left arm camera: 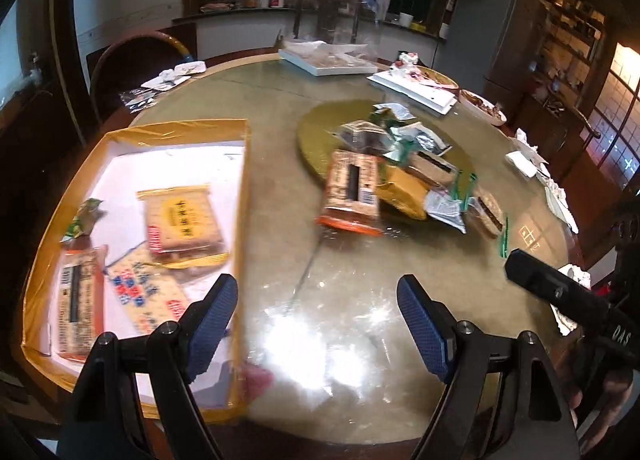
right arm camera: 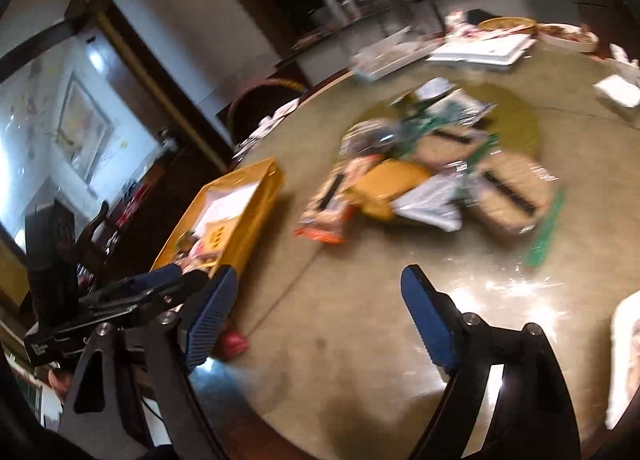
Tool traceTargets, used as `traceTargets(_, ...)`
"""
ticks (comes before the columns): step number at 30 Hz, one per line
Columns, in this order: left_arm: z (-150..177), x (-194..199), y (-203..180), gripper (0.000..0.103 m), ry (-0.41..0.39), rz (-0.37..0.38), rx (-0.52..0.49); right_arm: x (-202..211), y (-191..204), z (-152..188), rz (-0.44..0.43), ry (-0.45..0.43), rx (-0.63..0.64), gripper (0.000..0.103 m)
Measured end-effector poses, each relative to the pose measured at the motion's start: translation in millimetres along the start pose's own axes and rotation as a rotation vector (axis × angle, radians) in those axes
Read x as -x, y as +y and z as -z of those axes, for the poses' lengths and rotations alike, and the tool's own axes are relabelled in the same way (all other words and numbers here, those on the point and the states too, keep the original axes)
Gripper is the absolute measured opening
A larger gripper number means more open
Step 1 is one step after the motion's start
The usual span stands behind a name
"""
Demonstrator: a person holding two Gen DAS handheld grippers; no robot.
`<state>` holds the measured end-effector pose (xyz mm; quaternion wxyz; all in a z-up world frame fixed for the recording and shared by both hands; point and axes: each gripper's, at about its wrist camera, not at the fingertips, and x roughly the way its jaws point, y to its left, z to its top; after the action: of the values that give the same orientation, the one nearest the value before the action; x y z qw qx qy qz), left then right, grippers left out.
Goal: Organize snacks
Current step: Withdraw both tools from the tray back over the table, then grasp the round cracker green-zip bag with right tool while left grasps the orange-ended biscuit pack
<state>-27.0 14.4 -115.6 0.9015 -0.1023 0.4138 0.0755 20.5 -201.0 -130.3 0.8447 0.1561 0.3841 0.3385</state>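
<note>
A yellow-rimmed box [left arm camera: 240,196] with a white floor lies on the round table's left side. In it lie a yellow cracker pack [left arm camera: 182,222], a blue-and-white pack [left arm camera: 144,292], an orange-edged pack [left arm camera: 76,296] and a small green packet [left arm camera: 82,218]. A heap of snack packs [left arm camera: 404,176] sits near the table's middle, an orange-trimmed pack [left arm camera: 352,192] at its near edge. My left gripper [left arm camera: 316,292] is open over bare table beside the box, with nothing between its fingers. My right gripper [right arm camera: 316,284] is also open and empty, short of the heap [right arm camera: 420,180], with the box [right arm camera: 240,212] to its left.
White trays [left arm camera: 416,90] and a flat white box [left arm camera: 328,60] stand at the table's far side, with dishes [left arm camera: 482,106] and crumpled tissues at the right rim. A chair [left arm camera: 136,60] stands behind the table at left. Glare marks the glass [left arm camera: 304,340] near me.
</note>
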Motion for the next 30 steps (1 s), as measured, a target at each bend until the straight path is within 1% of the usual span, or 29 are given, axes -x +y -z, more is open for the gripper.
traceTargets(4, 1, 0, -16, 0.082, -0.009, -0.027, -0.012, 13, -20, -6, 0.034, -0.013, -0.006, 0.082)
traceTargets(6, 1, -1, -21, 0.082, -0.006, -0.022, -0.010, 14, -28, -11, 0.045, -0.014, -0.017, 0.082)
traceTargets(8, 2, 1, -25, 0.082, -0.009, -0.019, 0.000, 10, -36, -19, 0.075, -0.019, -0.024, 0.082)
traceTargets(10, 3, 1, -25, 0.082, -0.008, -0.010, 0.000, 3, -50, -32, 0.124, -0.009, -0.059, 0.082)
traceTargets(12, 3, 1, -26, 0.082, -0.007, -0.017, -0.005, -7, -61, -47, 0.165, 0.000, -0.094, 0.082)
traceTargets(13, 3, 1, -25, 0.082, -0.007, -0.019, -0.004, -16, -72, -58, 0.200, 0.016, -0.119, 0.082)
traceTargets(15, 2, 2, -21, 0.082, -0.009, -0.014, 0.005, -29, -89, -75, 0.235, 0.028, -0.162, 0.082)
traceTargets(18, 3, 3, -17, 0.082, -0.011, -0.006, 0.020, -50, -109, -88, 0.264, 0.071, -0.195, 0.082)
traceTargets(19, 4, 3, -16, 0.082, -0.013, -0.004, 0.020, -54, -115, -89, 0.264, 0.081, -0.235, 0.082)
traceTargets(20, 4, 4, -14, 0.082, -0.016, -0.006, 0.020, -55, -115, -90, 0.264, 0.081, -0.233, 0.082)
traceTargets(21, 5, 4, -12, 0.082, -0.017, -0.010, 0.023, -59, -112, -91, 0.277, 0.090, -0.198, 0.083)
traceTargets(22, 5, 3, -10, 0.082, -0.013, -0.011, 0.027, -66, -110, -92, 0.310, 0.112, -0.142, 0.083)
traceTargets(24, 5, 0, -7, 0.082, -0.004, 0.005, 0.041, -70, -111, -91, 0.350, 0.108, -0.116, 0.083)
traceTargets(27, 8, -1, -1, 0.082, 0.003, 0.017, 0.061, -70, -114, -91, 0.335, 0.110, -0.101, 0.085)
traceTargets(30, 10, -2, 4, 0.082, 0.009, 0.018, 0.071, -68, -121, -101, 0.300, 0.087, -0.133, 0.085)
